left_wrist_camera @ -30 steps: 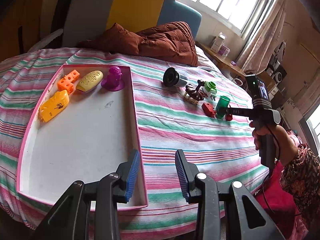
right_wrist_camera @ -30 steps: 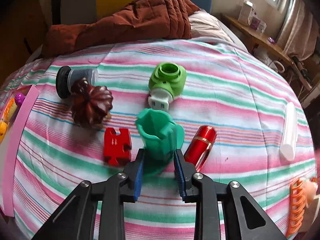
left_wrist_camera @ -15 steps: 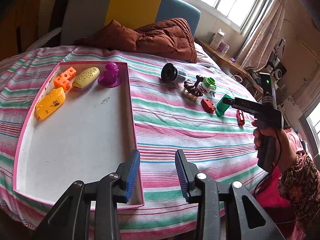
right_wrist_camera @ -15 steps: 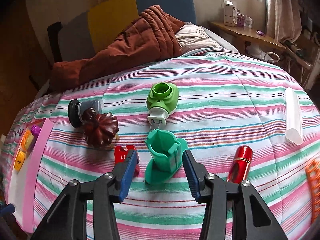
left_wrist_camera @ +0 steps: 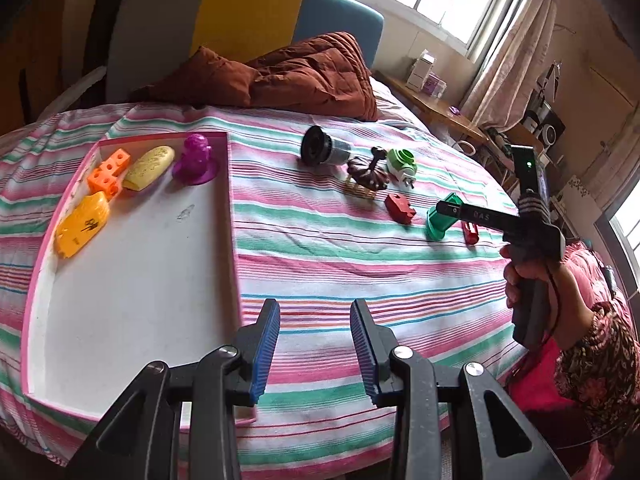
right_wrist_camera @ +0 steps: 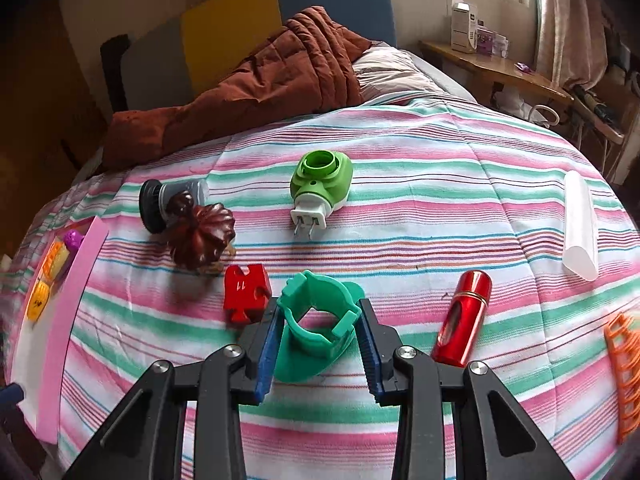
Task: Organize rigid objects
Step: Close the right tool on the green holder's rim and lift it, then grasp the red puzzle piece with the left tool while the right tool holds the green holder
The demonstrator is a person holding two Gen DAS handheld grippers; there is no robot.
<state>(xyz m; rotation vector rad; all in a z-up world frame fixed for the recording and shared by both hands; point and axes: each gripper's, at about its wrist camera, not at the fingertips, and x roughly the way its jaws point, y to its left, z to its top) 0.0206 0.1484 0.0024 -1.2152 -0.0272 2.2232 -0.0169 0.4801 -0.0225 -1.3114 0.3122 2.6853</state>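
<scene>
item: green holder (right_wrist_camera: pixel 316 320). my right claw (right_wrist_camera: pixel 318 334) was wider a moment ago, now closing on it; grasp retaken, tray (left_wrist_camera: pixel 230 184) next. left claw (left_wrist_camera: pixel 314 352) part open, empty.

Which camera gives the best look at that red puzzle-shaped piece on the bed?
The right wrist view: the red puzzle piece lies close and sharp, its printed number visible. The left wrist view shows it only small and far off, as a red block.
</scene>
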